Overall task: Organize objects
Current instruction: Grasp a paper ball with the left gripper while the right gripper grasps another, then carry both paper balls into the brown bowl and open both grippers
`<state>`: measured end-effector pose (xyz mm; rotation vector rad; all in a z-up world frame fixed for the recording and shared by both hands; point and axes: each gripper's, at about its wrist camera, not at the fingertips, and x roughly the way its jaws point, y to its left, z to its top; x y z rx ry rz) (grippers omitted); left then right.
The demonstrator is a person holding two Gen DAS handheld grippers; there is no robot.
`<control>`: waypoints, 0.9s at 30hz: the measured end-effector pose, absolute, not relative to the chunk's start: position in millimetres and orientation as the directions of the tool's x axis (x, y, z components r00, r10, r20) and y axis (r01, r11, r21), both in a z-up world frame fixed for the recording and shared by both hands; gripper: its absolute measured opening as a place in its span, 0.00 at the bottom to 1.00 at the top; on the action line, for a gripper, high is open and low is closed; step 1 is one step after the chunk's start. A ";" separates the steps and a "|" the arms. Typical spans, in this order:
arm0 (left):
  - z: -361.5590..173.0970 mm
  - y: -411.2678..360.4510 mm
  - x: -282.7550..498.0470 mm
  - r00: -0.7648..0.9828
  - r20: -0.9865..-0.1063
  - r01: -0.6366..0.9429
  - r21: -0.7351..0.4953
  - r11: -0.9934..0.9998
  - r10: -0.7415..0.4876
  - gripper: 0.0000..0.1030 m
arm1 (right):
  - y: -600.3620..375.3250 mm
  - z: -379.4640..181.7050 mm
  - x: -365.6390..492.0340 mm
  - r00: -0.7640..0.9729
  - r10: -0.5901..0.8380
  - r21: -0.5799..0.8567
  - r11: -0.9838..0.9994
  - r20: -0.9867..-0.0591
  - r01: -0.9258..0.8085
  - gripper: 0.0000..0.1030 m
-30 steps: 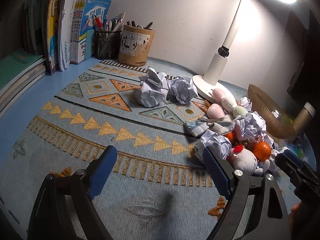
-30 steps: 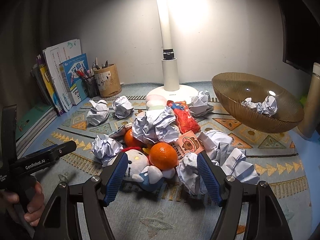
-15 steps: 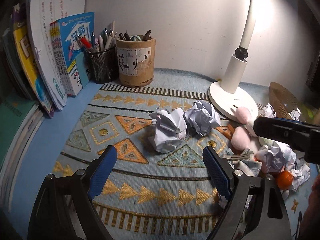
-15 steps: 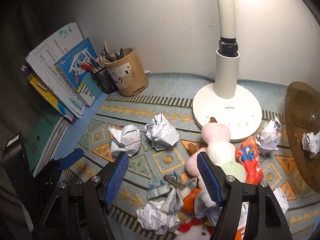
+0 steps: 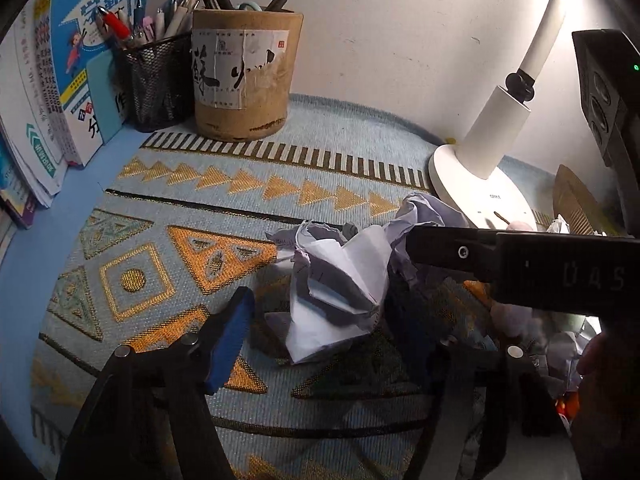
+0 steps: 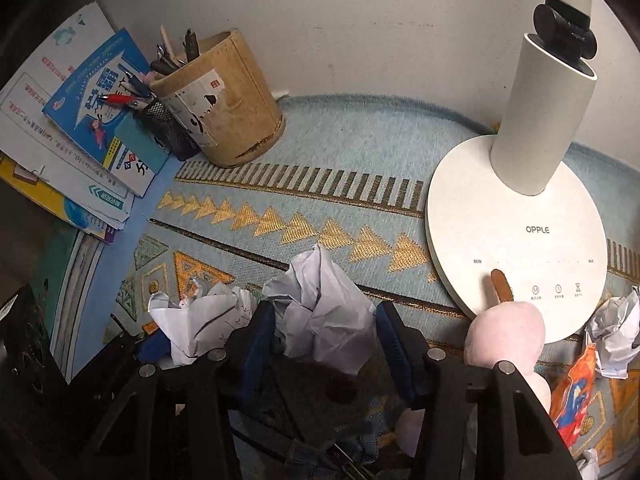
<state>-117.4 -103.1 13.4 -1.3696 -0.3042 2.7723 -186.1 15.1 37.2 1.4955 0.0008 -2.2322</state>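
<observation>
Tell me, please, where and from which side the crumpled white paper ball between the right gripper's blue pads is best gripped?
Grip the crumpled white paper ball across its bulging middle, coming from above and toward the lamp, as the right gripper does. It is loose and roughly round, so its widest part crushes evenly. The jaws are closing with the ball between them.

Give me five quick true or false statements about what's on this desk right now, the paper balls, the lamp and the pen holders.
1. Each gripper has a crumpled paper ball between its fingers. True: the right gripper straddles one paper ball, the left gripper the other paper ball, jaws closing.
2. The lamp base reads OPPLE. True.
3. The round wooden pen holder lies tipped over. False: it stands upright.
4. The black mesh cup is empty. False: it holds pens.
5. The mat is plain red. False: pale blue with gold triangles.
</observation>
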 end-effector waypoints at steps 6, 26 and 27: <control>17.0 -102.0 -112.0 -0.627 -0.770 0.045 -0.193 -0.980 0.123 0.51 | 20.6 44.2 -179.3 -0.331 -0.381 0.254 -0.895 -0.863 0.367 0.40; 135.7 47.2 -71.9 -0.690 -0.651 -0.251 -0.197 -0.948 0.318 0.51 | 219.3 171.2 -74.1 -0.624 -0.256 0.208 -0.966 -0.738 0.151 0.40; 140.7 63.3 -75.0 -0.681 -0.649 -0.280 -0.197 -0.940 0.339 0.51 | 237.1 175.7 -74.3 -0.636 -0.238 0.210 -0.970 -0.734 0.121 0.40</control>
